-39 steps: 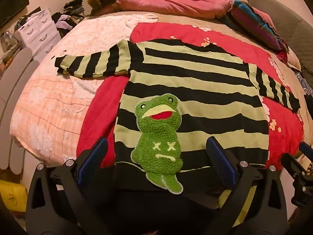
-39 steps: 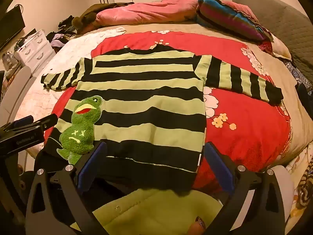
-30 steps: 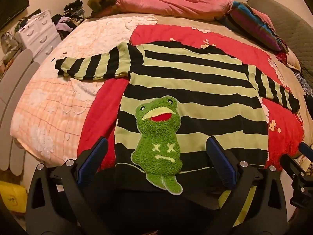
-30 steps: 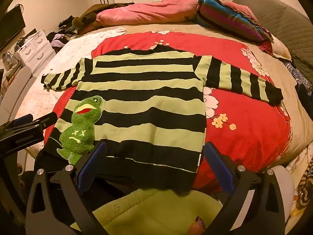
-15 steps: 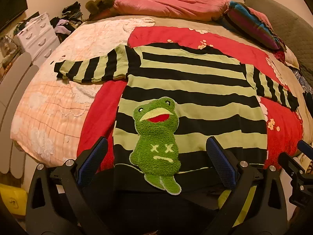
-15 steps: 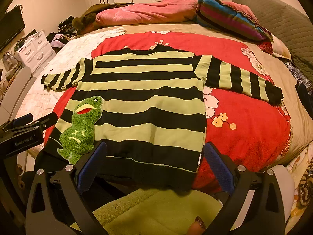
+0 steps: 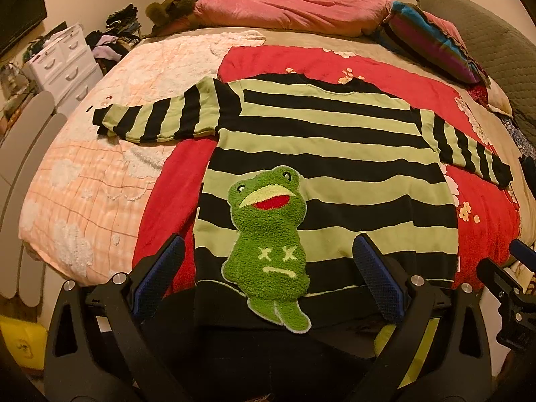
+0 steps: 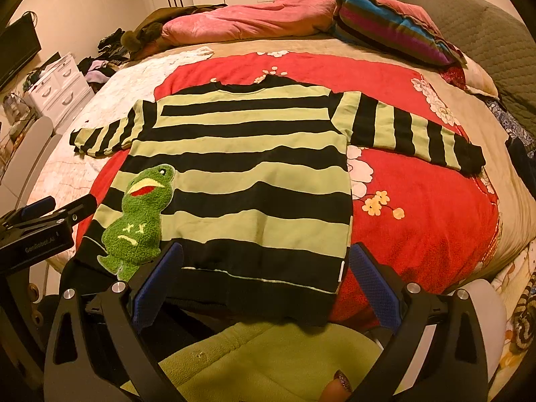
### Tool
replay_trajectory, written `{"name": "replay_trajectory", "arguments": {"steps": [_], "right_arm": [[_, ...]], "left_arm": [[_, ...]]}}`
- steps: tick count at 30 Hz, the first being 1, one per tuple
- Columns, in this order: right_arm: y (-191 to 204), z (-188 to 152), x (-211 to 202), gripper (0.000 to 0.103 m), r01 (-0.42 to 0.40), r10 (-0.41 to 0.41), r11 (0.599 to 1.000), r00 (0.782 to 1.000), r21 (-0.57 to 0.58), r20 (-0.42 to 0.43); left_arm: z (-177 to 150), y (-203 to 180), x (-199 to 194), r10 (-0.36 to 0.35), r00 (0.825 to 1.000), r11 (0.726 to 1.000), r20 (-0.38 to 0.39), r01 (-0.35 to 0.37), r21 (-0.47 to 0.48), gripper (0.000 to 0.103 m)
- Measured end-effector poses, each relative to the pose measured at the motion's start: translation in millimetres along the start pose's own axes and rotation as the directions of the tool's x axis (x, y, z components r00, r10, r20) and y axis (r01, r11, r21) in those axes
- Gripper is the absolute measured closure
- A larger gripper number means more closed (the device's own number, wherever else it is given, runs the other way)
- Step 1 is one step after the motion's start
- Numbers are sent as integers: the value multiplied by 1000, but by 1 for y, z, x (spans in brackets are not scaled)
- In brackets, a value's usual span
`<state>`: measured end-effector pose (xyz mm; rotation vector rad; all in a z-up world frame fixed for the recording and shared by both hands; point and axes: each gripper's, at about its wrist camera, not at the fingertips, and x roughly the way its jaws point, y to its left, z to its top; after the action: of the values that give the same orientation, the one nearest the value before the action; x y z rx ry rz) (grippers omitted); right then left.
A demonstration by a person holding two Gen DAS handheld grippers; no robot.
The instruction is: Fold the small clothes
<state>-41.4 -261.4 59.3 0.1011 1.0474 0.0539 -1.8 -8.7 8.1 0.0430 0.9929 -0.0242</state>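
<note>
Little has moved since the earlier frames: both grippers hang at the near edge of the bed as before, and the left wrist view has only crept slightly, so the sweater sits a touch lower in it. Nearest, the left gripper point(image 7: 266, 273) has its blue-padded fingers spread wide and holds nothing, its tips over the sweater's black hem on either side of the frog patch point(image 7: 268, 244). The right gripper point(image 8: 264, 276) is likewise spread and holds nothing, over the hem's right-hand part. Past them the striped sweater point(image 8: 241, 167) lies flat, front up, on a red floral blanket point(image 8: 418, 207) near the bed's front edge, hem toward the grippers, collar away. Its left sleeve point(image 7: 154, 119) reaches out onto a peach checked quilt point(image 7: 83, 181); the right sleeve point(image 8: 412, 130) stretches across the red blanket toward the bed's right edge. Farther back, along the far edge, lie a pink duvet point(image 8: 248, 18) and a striped multicoloured blanket point(image 8: 392, 26). Off the bed's left side stands a white drawer unit point(image 7: 63, 63).
</note>
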Motion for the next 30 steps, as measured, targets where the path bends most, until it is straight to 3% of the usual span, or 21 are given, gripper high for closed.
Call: {"name": "replay_trajectory", "arguments": {"steps": [30], "right_arm": [[-7, 2, 5, 4, -14, 14, 999, 1000, 33, 0]], "left_arm": [[0, 1, 0, 3, 1000, 1000, 5, -4, 5, 9]]}}
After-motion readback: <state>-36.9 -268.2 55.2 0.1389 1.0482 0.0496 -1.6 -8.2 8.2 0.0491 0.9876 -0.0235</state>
